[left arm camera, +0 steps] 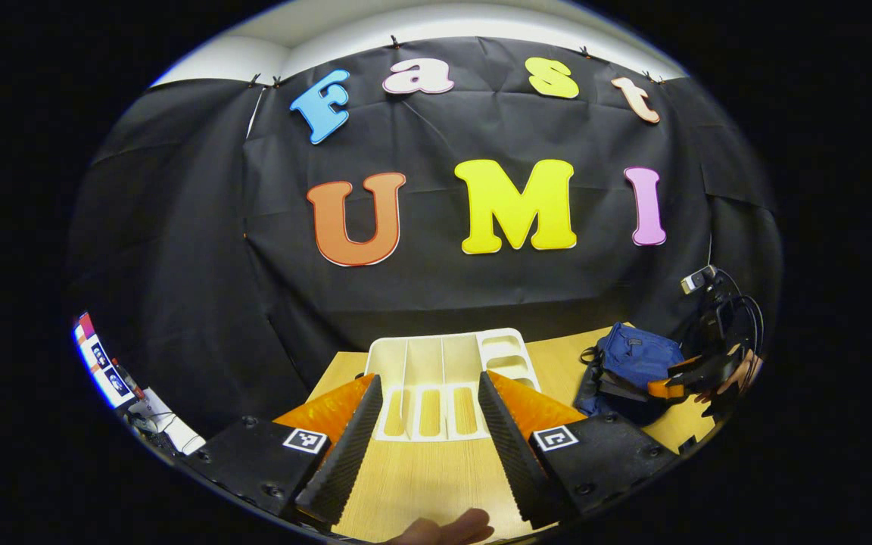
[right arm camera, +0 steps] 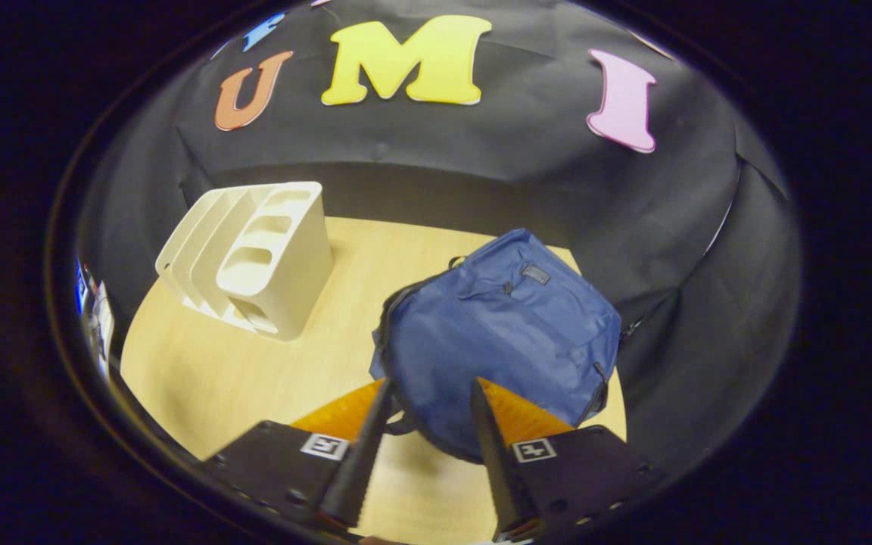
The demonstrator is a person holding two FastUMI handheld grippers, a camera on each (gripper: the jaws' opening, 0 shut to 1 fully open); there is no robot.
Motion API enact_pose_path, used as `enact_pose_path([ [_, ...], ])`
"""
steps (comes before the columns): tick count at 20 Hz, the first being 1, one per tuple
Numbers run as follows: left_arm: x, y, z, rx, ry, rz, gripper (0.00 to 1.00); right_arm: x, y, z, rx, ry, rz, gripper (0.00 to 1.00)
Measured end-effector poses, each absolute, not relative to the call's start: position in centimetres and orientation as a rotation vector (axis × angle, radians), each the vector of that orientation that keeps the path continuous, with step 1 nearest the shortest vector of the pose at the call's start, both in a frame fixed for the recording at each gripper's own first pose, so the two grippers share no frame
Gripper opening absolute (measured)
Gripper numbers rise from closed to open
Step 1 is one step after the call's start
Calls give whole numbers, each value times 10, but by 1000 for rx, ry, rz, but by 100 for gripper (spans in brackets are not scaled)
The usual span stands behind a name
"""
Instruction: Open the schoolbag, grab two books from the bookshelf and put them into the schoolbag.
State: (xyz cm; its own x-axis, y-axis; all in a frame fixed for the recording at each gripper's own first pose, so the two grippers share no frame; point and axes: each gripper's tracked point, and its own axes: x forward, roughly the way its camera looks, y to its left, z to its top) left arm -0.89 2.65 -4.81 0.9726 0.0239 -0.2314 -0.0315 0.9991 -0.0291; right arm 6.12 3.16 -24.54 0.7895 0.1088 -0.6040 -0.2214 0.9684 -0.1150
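Note:
The blue schoolbag [right arm camera: 504, 325] lies flat on the wooden table [right arm camera: 201, 371], with a dark zip line along its left edge. My right gripper [right arm camera: 432, 383] is open just above the bag's near edge, one finger on either side of the fabric and not pressing it. The white slotted bookshelf [left arm camera: 443, 371] stands straight ahead of my left gripper [left arm camera: 430, 377], which is open above the table and holds nothing. The slots that face me look empty. In the left gripper view the schoolbag [left arm camera: 636, 356] sits at the right, with the right gripper [left arm camera: 682, 382] at its side.
The bookshelf [right arm camera: 254, 257] is left of the bag, with bare tabletop between them. Black cloth closes off the back and the right side. A small camera on a stand [left arm camera: 701, 281] rises behind the bag. A fingertip [left arm camera: 455, 527] shows at the bottom edge.

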Motion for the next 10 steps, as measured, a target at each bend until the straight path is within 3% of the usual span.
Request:
enact_pose_path([
  [1,-10,24,-47,-54,237,21,86,55,34,-235,-208,614,193,90],
  [3,-14,19,-43,-111,232,7,87,42,37,-209,-228,555,212,95],
  [10,-22,13,-28,-141,216,19,87,-12,40,-99,-60,324,189,96],
])
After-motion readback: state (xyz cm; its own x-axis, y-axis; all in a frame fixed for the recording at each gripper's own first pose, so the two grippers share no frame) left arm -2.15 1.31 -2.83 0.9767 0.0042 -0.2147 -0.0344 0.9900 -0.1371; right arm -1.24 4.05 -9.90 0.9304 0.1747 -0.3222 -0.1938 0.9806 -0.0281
